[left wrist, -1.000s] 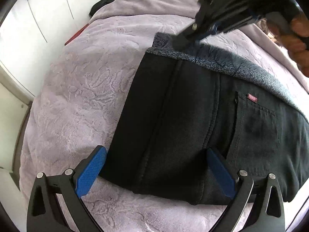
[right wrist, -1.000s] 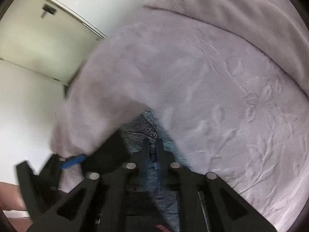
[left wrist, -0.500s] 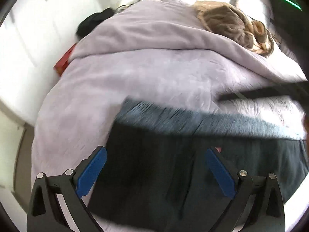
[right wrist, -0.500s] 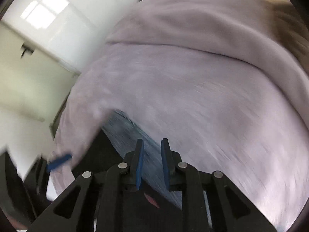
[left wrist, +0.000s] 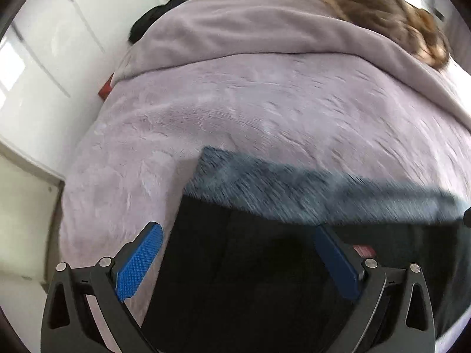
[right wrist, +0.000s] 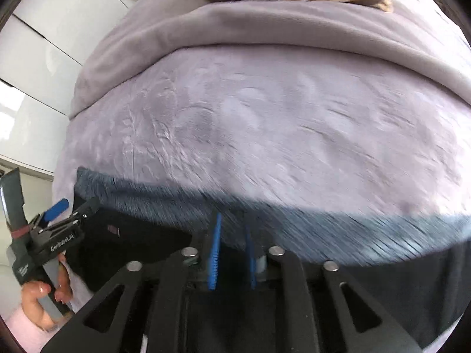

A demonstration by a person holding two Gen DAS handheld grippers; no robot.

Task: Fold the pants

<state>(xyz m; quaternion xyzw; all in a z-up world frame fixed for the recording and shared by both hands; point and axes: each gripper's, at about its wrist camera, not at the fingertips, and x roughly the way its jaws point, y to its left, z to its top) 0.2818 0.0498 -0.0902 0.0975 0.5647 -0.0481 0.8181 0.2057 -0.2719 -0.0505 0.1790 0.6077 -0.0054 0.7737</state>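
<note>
Black pants (left wrist: 235,279) with a grey fleece lining (left wrist: 294,194) turned out along their far edge lie on a lilac blanket (left wrist: 265,111). My left gripper (left wrist: 237,232) hovers over the black cloth, jaws wide open and nothing between them. In the right wrist view the pants (right wrist: 132,244) fill the lower part and the lining (right wrist: 323,229) runs across. My right gripper (right wrist: 233,223) hangs over that lining. Its jaws are a narrow gap apart and opening, and the pads press on no cloth. At far left a hand (right wrist: 44,297) holds the left gripper (right wrist: 67,209).
A thick fold of the blanket (left wrist: 265,35) crosses the far side of the bed, with a brown fluffy thing (left wrist: 382,14) behind it. White cupboard doors (left wrist: 53,58) stand to the left. A red object (left wrist: 106,88) and a black item (left wrist: 153,17) sit at the bed's left edge.
My right gripper has let go of the lining's corner, swung right along the edge and left the left wrist view, its jaws parting. My left gripper rose slightly and stays open.
</note>
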